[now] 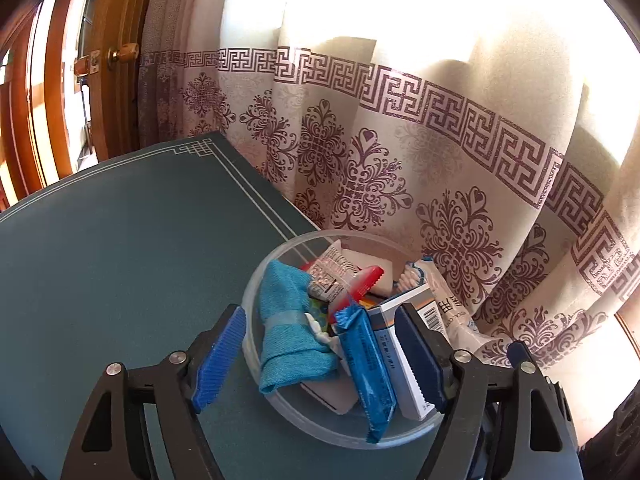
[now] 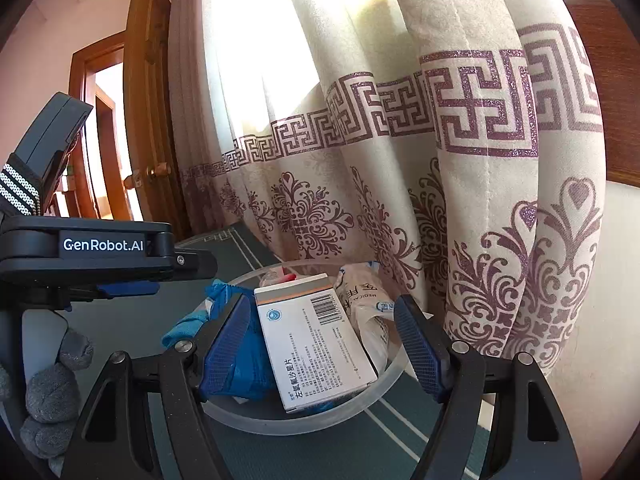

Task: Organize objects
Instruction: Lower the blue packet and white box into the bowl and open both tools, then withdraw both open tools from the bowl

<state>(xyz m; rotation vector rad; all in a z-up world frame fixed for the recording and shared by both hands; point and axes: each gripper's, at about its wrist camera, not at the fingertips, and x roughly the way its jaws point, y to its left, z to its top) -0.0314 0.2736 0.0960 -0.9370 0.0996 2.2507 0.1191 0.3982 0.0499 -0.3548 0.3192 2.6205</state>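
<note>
- we see a cream curtain (image 1: 400, 128) with purple key-pattern and floral print hanging behind everything, and a brown wooden door (image 1: 116, 60) with a brass knob to the left.
- we see a dark green table (image 1: 120, 240) with thin white border lines; the curtain's folds meet its far edge.
- on the table's far corner, just beside the curtain, sits a round clear plastic tub (image 1: 256, 280), packed full.
- our left gripper (image 1: 320, 360) hangs over the tub with its blue-padded jaws apart, clamped on nothing; one pad is outside the tub's left wall, the other against the white box.
- our right gripper (image 2: 320, 344) also has its jaws apart, straddling the box and blue packet without squeezing them.
- inside the tub: a folded blue cloth (image 1: 288, 332) at the left, a white medicine box (image 2: 316, 340) with barcode leaning at the right, a blue foil packet (image 1: 368, 368) lying between them.
- further back are a pack of cotton swabs (image 1: 412, 276), a red-edged sachet (image 1: 340, 276) and a white bag with printed lettering (image 2: 368, 300).
</note>
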